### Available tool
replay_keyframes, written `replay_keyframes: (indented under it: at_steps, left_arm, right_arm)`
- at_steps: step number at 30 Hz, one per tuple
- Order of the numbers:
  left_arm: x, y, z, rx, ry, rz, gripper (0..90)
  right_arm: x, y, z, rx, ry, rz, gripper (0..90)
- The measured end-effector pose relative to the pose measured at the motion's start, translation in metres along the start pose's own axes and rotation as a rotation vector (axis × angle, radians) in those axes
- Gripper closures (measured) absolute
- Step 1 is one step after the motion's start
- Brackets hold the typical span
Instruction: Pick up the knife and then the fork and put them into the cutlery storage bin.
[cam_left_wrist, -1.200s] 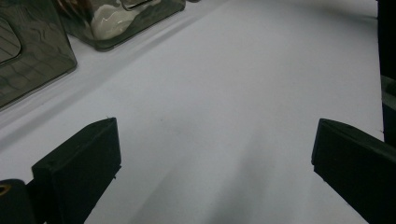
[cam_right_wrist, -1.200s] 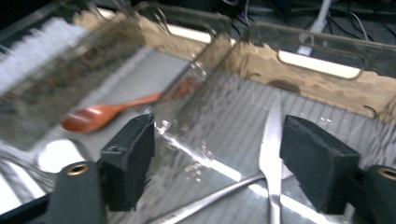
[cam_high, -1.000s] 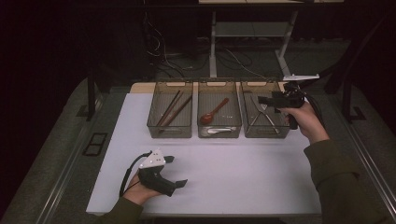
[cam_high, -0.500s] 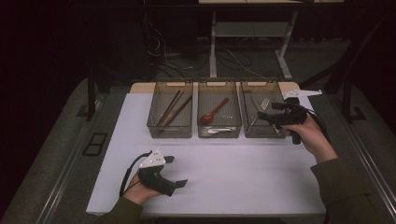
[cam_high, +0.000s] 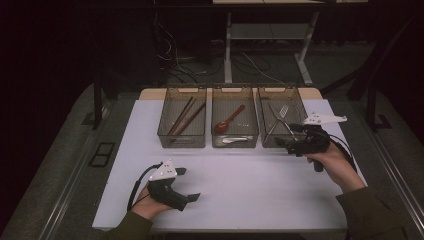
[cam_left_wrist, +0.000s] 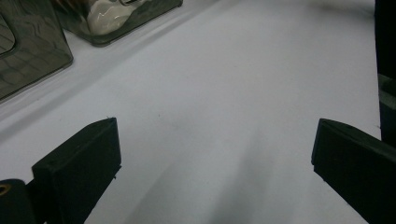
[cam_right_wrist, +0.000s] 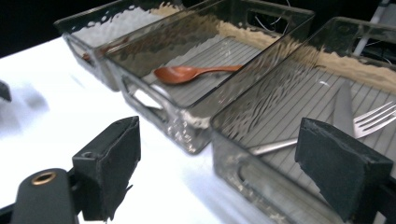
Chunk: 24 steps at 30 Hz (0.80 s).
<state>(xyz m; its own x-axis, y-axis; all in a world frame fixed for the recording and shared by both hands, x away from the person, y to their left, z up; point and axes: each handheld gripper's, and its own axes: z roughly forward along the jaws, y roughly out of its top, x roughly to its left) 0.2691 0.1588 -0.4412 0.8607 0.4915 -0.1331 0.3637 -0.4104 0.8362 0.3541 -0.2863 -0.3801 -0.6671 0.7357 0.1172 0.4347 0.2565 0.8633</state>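
Three clear grey bins stand in a row at the table's far side. The left bin (cam_high: 182, 142) holds dark chopsticks (cam_high: 185, 117). In the middle bin (cam_high: 235, 145) lie a brown wooden spoon (cam_high: 229, 120) (cam_right_wrist: 187, 73) and a white spoon (cam_high: 236, 140). A fork (cam_high: 283, 112) (cam_right_wrist: 373, 119) and other metal cutlery lie in the right bin (cam_high: 280, 89) (cam_right_wrist: 243, 116). My right gripper (cam_high: 286, 135) (cam_right_wrist: 219, 172) is open and empty at that bin's near right corner. My left gripper (cam_high: 190, 184) (cam_left_wrist: 217, 158) rests open on the bare white table, near the front.
The white table top (cam_high: 250, 175) stretches between the bins and the front edge. In the left gripper view a bin corner (cam_left_wrist: 28, 51) is at the upper left. Dark floor, cables and a desk frame (cam_high: 230, 45) lie beyond the table.
My right hand has come back and a little down from the right bin's far right side to its near right corner. The left gripper has not moved.
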Motion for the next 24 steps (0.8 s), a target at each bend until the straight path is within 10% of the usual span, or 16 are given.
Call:
replay_keyframes:
  at_steps: [24]
  left_arm:
    - [-0.001, -0.001, -0.002, -0.005, 0.006, 0.008, 0.8]
  right_arm:
    - [0.032, -0.061, -0.018, 0.007, 0.007, -0.031, 14.1]
